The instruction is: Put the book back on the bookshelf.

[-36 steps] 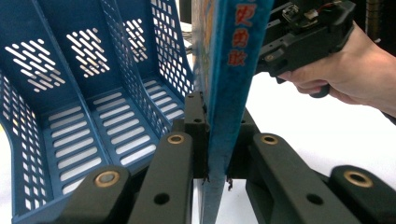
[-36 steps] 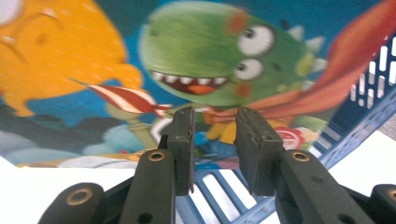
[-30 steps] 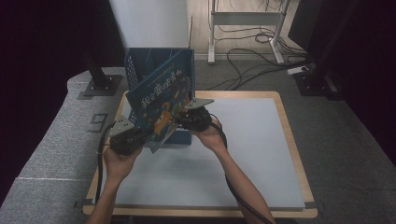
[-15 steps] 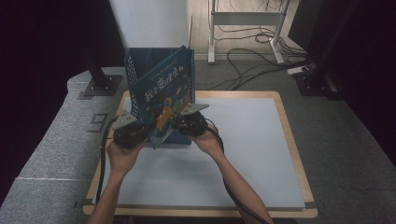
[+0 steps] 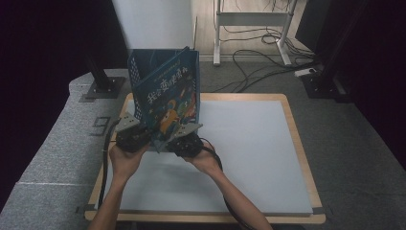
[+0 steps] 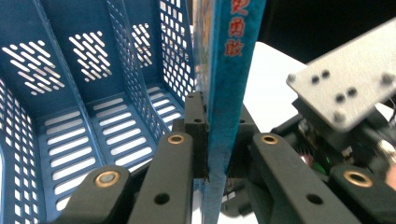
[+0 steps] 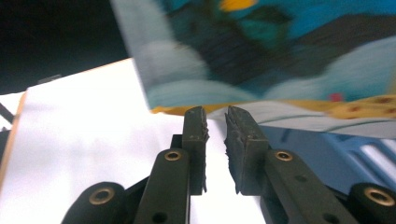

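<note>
Pale-blue tabletop, dark room, left tool clamping book, right tool narrowing, empty.

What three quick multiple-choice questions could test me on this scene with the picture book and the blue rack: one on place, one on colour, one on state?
1. Where does the book stand?
A. flat at the board's middle
B. upright at the rack, near the board's far left corner
C. on the floor

2. What colour is the rack?
A. blue
B. red
C. white

3. How does the left gripper stand?
A. wide open, holding nothing
B. lying on the table
C. shut on the book's edge

Answers: 1 B, the high view shows the book upright against the rack on the board. 2 A, its slotted walls are blue. 3 C, the left gripper view shows both pads pressing the book's edge.
</note>
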The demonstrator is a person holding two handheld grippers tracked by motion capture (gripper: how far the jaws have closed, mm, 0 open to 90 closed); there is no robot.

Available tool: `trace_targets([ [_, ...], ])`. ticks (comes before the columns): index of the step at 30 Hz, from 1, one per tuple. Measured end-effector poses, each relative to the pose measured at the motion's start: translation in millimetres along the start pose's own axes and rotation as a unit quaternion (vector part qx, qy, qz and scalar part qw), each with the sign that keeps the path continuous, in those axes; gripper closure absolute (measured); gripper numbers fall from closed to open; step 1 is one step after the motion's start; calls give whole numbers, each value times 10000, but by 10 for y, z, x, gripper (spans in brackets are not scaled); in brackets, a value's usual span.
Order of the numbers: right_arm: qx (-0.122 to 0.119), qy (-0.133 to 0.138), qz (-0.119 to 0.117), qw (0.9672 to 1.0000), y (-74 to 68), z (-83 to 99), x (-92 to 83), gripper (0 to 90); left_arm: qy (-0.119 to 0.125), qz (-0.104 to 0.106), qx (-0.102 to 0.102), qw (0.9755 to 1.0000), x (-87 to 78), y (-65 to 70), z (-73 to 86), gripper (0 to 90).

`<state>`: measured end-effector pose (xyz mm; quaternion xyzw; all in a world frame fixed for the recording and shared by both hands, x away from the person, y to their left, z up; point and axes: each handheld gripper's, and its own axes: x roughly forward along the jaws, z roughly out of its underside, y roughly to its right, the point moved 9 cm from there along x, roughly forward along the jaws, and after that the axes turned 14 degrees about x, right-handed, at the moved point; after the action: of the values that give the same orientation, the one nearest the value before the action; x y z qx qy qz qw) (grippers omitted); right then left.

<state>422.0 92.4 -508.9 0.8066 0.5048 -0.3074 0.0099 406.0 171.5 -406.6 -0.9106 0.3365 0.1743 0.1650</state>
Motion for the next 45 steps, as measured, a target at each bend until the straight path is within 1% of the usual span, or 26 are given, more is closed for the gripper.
trace_targets([
  [3, 8, 5, -67, 10000, -58, 27, 21, 777, -4, -4, 1, 10000, 0, 2, 0, 826],
  [4, 15, 10, -135, 9999, -106, 39, 38, 780, -5, -7, 3, 10000, 0, 3, -1, 826],
  [5, -54, -24, -219, 9997, -182, 56, 65, 788, -2, -12, 1, 10000, 1, 3, -2, 827],
  [7, -95, -56, -292, 9995, -253, 65, 84, 790, 3, -14, -4, 10000, 3, 1, -4, 827],
  [9, -120, -62, -344, 9993, -293, 65, 93, 783, 9, -41, -20, 10000, 7, -4, -10, 827],
  [10, -183, -54, -264, 9995, -322, 57, 105, 780, 15, -42, -7, 10000, 7, -9, -13, 827],
  [11, -201, -43, -229, 9995, -329, 49, 108, 780, 6, -38, 2, 10000, 6, -10, -16, 828],
  [15, -43, 54, -378, 9993, -327, 20, 88, 782, 7, -53, 14, 10000, 11, -3, -26, 827],
  [17, -60, 55, -402, 9992, -344, 19, 71, 787, 6, -45, 22, 10000, 12, -6, -26, 827],
  [18, -72, 49, -465, 9989, -365, 20, 66, 794, 2, -51, 15, 10000, 11, -8, -26, 828],
  [22, -217, 37, -529, 9984, -472, 8, 69, 797, -6, -54, 4, 10000, 11, -10, -26, 827],
  [23, -264, 60, -501, 9984, -506, -16, 100, 800, -3, -69, 2, 10000, 13, -4, -29, 828],
  [24, -264, 60, -501, 9984, -506, -16, 100, 800, -3, -69, 2, 10000, 13, -4, -29, 827],
  [25, -277, 52, -408, 9988, -511, -34, 144, 802, -3, -76, 7, 10000, 13, 1, -31, 827],
  [27, -274, 54, -364, 9989, -507, -40, 166, 802, 7, -77, 8, 10000, 13, 8, -33, 827],
  [29, -246, 80, -224, 9994, -485, -44, 205, 812, 32, -110, -21, 9999, 16, 11, -38, 827],
  [30, -255, 124, -157, 9995, -474, -31, 227, 838, 38, -120, -38, 9999, 18, 13, -41, 828],
  [31, -255, 124, -157, 9995, -474, -31, 227, 838, 45, -145, -54, 9999, 21, 14, -46, 828],
  [33, -245, 256, -13, 9994, -458, -29, 229, 881, 60, -170, -74, 9998, 26, 18, -56, 828],
  [34, -245, 256, -13, 9994, -458, -29, 229, 881, 46, -180, -57, 9998, 28, 18, -59, 828],
  [35, -292, 293, 90, 9991, -455, -30, 227, 883, 33, -184, -63, 9998, 32, 21, -63, 829],
  [36, -292, 293, 90, 9991, -455, -30, 227, 883, 28, -187, -63, 9998, 35, 24, -66, 829],
  [37, -404, 315, 245, 9984, -456, -28, 228, 884, 35, -206, -83, 9997, 44, 30, -71, 829],
  [39, -447, 308, 308, 9981, -449, -27, 228, 884, 18, -233, -68, 9997, 64, 37, -76, 829],
  [42, -411, 308, 455, 9976, -402, -23, 225, 885, -8, -271, -43, 9996, 97, 42, -80, 829],
  [45, -374, 314, 498, 9976, -365, -21, 217, 885, -42, -287, -57, 9996, 119, 39, -86, 830],
])
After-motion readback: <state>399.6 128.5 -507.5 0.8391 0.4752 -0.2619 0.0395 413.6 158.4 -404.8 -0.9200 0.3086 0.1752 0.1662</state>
